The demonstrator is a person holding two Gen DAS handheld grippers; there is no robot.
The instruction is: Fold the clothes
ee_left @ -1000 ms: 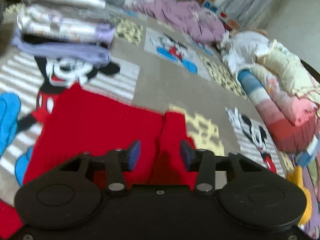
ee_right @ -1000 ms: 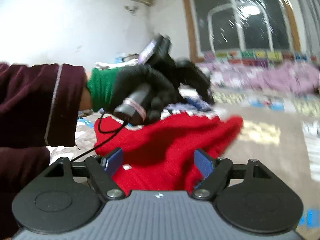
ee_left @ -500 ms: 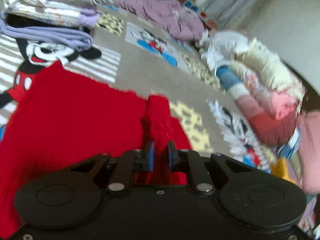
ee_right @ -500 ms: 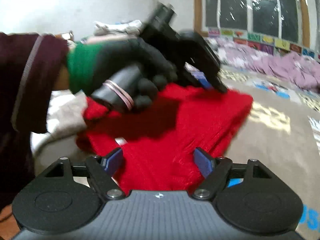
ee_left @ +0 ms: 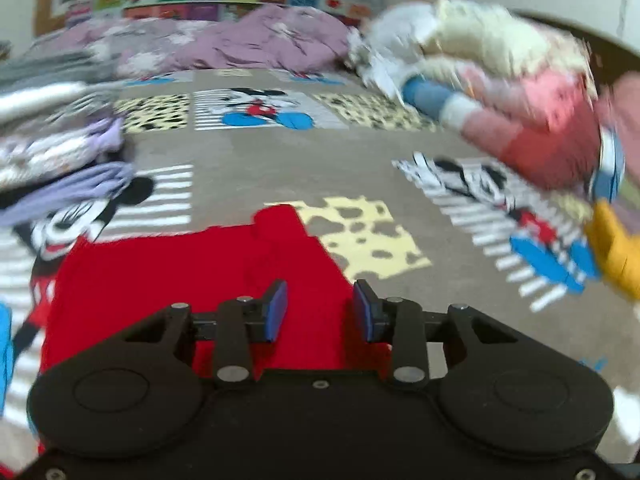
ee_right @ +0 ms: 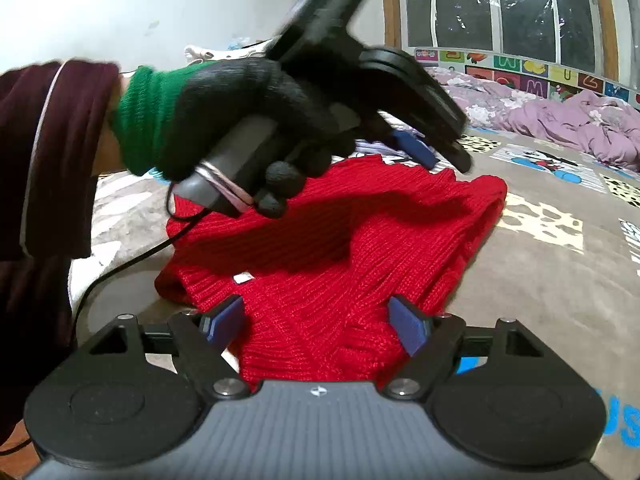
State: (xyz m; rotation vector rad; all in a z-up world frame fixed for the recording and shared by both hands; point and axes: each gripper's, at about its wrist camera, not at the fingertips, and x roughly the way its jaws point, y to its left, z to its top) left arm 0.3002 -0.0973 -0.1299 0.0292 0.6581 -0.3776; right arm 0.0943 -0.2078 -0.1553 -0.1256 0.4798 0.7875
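A red knit sweater (ee_left: 192, 272) lies partly folded on a Mickey Mouse blanket (ee_left: 280, 168). In the left wrist view my left gripper (ee_left: 320, 311) is open and empty, just above the sweater's right part. In the right wrist view the sweater (ee_right: 340, 260) fills the middle, with a folded edge on the right. My right gripper (ee_right: 320, 322) is open wide, low over the sweater's near edge, holding nothing. The left gripper (ee_right: 408, 92), in a black-gloved hand, hovers above the sweater's far side.
A stack of folded clothes (ee_left: 60, 136) stands at the left. A pile of rolled blankets and clothes (ee_left: 520, 112) lies at the right, with a yellow item (ee_left: 616, 252) near it. A purple duvet (ee_left: 224, 44) lies along the far edge under a window.
My left gripper shut on the sweater's fold half a second ago, then opened, let go and lifted. The view has swung to the right. My right gripper stayed open and low.
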